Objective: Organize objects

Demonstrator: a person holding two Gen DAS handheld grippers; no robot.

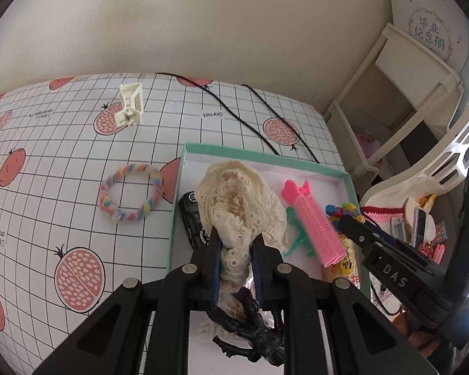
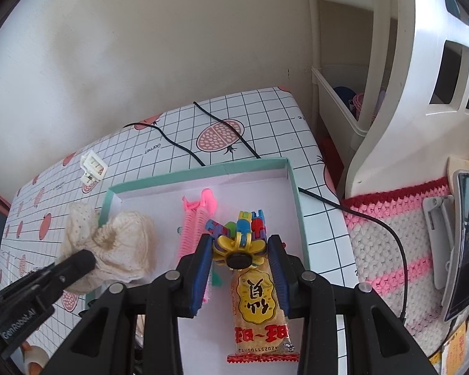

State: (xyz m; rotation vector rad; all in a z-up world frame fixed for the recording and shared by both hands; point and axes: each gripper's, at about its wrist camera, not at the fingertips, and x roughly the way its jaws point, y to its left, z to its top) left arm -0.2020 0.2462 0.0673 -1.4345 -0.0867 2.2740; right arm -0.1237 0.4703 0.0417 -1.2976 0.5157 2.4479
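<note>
My left gripper (image 1: 237, 234) is shut on a cream lace scrunchie (image 1: 234, 193), held over the left part of a teal-rimmed box (image 1: 250, 153). The scrunchie (image 2: 122, 243) drapes across the box's left wall in the right wrist view. My right gripper (image 2: 240, 243) is shut on a colourful block toy with a yellow flower base (image 2: 240, 234), above the box's floor. Under it lie a yellow snack packet (image 2: 259, 306) and a pink hair roller (image 2: 197, 218). A rainbow scrunchie (image 1: 129, 192) and a white clip (image 1: 130, 104) rest on the tablecloth to the left.
A black claw clip (image 1: 253, 334) and a black item (image 1: 192, 218) lie in the box. Black cables (image 1: 234, 112) cross the table behind it. To the right are a white shelf unit (image 2: 390, 93), a pink crochet mat (image 2: 390, 234) and a phone (image 2: 466, 243).
</note>
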